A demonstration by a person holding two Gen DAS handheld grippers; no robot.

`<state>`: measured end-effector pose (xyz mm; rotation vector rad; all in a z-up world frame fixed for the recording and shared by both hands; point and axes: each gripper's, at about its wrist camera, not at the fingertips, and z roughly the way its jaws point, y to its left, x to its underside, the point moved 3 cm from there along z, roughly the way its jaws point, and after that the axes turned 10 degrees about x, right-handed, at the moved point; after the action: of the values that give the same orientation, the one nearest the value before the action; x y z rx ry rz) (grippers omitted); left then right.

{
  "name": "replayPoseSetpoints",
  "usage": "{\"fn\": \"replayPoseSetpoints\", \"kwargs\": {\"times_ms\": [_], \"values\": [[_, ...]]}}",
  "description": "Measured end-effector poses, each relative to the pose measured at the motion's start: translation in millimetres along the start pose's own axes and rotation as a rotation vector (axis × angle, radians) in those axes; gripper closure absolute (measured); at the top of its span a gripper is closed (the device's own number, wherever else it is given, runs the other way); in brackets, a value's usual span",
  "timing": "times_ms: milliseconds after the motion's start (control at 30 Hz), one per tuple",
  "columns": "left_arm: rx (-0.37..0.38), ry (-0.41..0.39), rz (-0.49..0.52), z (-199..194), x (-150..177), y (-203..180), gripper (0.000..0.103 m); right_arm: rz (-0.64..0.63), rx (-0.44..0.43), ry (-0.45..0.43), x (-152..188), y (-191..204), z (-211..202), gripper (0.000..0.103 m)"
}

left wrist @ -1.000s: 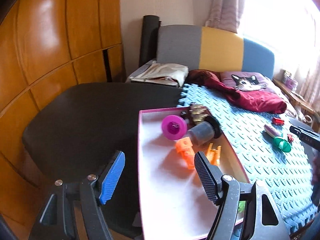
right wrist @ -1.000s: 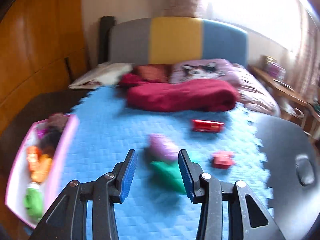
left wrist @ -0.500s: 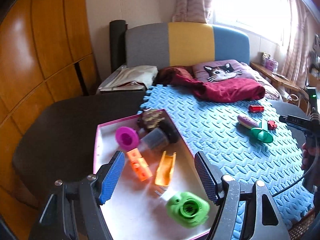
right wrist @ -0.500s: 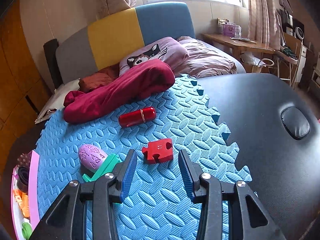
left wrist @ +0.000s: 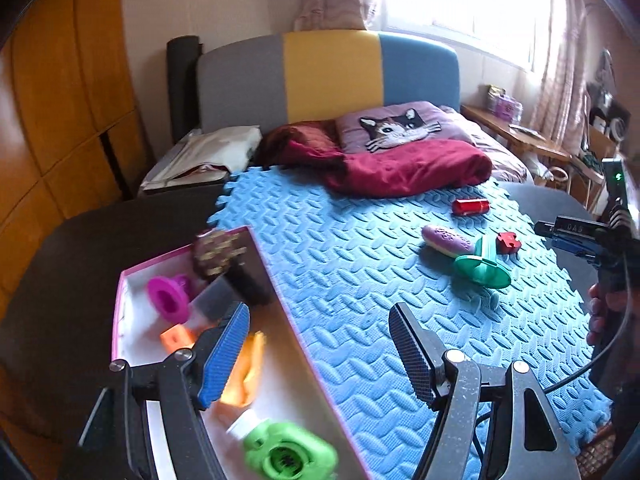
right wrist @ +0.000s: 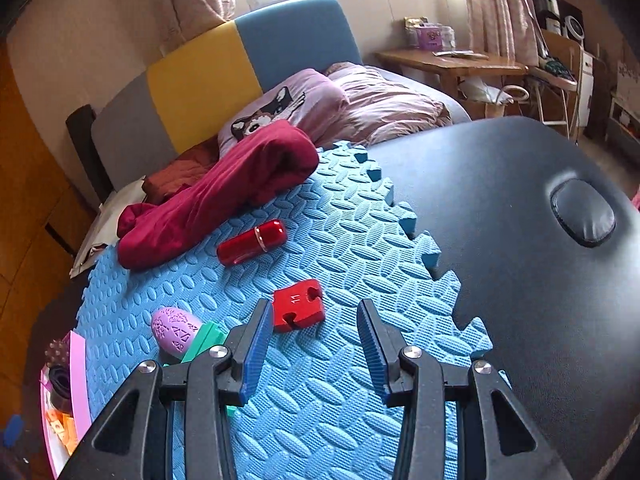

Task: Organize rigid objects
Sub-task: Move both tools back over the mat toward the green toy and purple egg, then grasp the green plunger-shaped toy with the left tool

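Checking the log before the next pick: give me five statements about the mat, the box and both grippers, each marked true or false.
1. The red puzzle piece lies on the blue foam mat. True.
2. The right gripper is shut on the red cylinder. False: it is open and empty.
3. The green flanged piece sits inside the pink-rimmed box. False: it lies on the mat.
4. The left gripper is open, holding nothing. True.
5. The purple egg rests against the red cylinder. False: they lie apart.

Red puzzle block (right wrist: 297,305), patterned purple egg (right wrist: 176,330), textured blue mat (right wrist: 328,380)
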<state>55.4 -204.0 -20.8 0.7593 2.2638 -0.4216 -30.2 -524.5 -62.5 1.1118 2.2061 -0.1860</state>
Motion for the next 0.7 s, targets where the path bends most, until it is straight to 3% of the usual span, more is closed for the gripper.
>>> {"fn": "replayPoseSetpoints", "kwargs": {"times_ms": [233, 500, 700], "values": [[0.082, 0.084, -0.002, 36, -4, -25, 0.03, 0.065, -0.032, 0.032, -1, -10, 1, 0.06], [0.241, 0.141, 0.035, 77, -21, -71, 0.03, 0.085, -0.064, 0.012, -4, -12, -6, 0.06], [0.285, 0.167, 0.084, 110, -37, -103, 0.029, 0.133, -0.076, 0.0, -8, -21, -9, 0.06]]}}
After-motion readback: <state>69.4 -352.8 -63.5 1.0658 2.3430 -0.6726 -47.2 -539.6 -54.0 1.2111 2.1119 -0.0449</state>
